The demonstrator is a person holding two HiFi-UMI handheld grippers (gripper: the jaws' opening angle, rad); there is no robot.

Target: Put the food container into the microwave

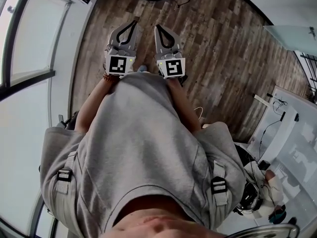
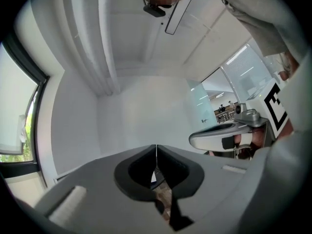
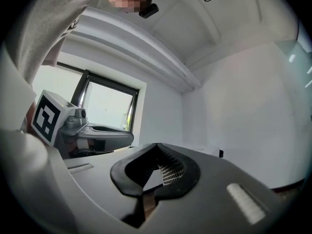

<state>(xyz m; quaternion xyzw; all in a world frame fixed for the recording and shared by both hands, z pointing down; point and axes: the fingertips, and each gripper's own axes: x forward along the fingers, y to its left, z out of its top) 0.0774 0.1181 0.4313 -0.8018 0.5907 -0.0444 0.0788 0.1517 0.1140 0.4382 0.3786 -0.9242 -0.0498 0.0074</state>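
Both left gripper (image 1: 134,22) and right gripper (image 1: 159,28) hover closed, seemingly empty, over floor (image 1: 223,43).

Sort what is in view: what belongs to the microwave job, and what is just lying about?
Job: left gripper, right gripper, both shut and empty. No food container or microwave in view.
Lying about: wooden floor, window, white table.

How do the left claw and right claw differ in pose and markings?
The left claw leans toward the head view's right; the right claw leans toward its left, so their tips converge. The left claw's marker cube bears a different black pattern from the right claw's marker cube. Both are shut, empty, and held over the wooden floor.
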